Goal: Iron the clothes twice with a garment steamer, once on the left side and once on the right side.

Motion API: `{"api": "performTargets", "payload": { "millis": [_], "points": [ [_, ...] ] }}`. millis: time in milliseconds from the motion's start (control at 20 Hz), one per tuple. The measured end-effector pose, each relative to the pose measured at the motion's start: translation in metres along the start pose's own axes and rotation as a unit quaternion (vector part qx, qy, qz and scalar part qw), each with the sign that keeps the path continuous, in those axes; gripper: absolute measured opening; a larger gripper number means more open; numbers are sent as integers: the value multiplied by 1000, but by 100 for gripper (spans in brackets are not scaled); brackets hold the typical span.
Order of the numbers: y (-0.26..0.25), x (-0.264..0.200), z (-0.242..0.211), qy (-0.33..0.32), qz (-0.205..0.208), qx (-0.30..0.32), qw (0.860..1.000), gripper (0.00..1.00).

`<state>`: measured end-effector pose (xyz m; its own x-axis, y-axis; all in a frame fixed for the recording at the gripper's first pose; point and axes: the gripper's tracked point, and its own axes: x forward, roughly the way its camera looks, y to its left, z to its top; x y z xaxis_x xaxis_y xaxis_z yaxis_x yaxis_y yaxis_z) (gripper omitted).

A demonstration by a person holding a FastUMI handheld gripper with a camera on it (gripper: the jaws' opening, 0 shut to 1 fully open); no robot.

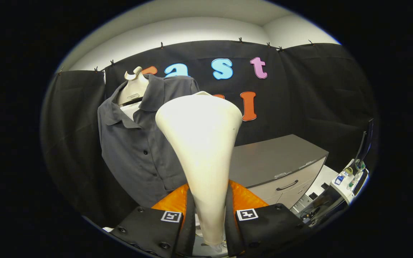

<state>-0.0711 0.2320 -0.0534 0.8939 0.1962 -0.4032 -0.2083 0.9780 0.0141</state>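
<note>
The gripper point(210, 218) has both fingers clamped on the narrow neck of the cream steamer point(201, 143), one finger on each side. The steamer's wide head flares upward, well ahead of the fingers. The grey shirt point(134, 147) hangs on a pale form point(133, 89) against the booth wall, beyond the head and to its left. From this angle I cannot tell whether the head touches the cloth or stands clear of it; it overlaps the shirt's right edge.

Risks, as I judge them:
- The hold is on a tapered, smooth neck. A sideways push against the fabric could twist the steamer between the fingers or let it slide.
- The shirt hangs loose with buttons point(145, 152) down the front. The head's rim could catch on the placket or collar and drag the garment off line.
- The broad head hides much of the shirt, so a pass could drift off the intended side unnoticed.
- No pass can be confirmed from here; both sides should be treated as still to do.

Surroundings: a grey cabinet point(281, 161) with a drawer handle stands to the right of the steamer, near enough that a wide swing rightward could strike it. Further right is a white unit point(346, 182) with small bottles on it, and cables on the floor below. Nothing stands between steamer and shirt.
</note>
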Motion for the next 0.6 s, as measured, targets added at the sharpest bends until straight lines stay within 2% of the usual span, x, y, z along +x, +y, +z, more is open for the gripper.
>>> {"api": "performTargets", "payload": {
  "millis": [600],
  "points": [
    [-17, -14, 1, -5, -10, 7, 1000, 42]
  ]
}}
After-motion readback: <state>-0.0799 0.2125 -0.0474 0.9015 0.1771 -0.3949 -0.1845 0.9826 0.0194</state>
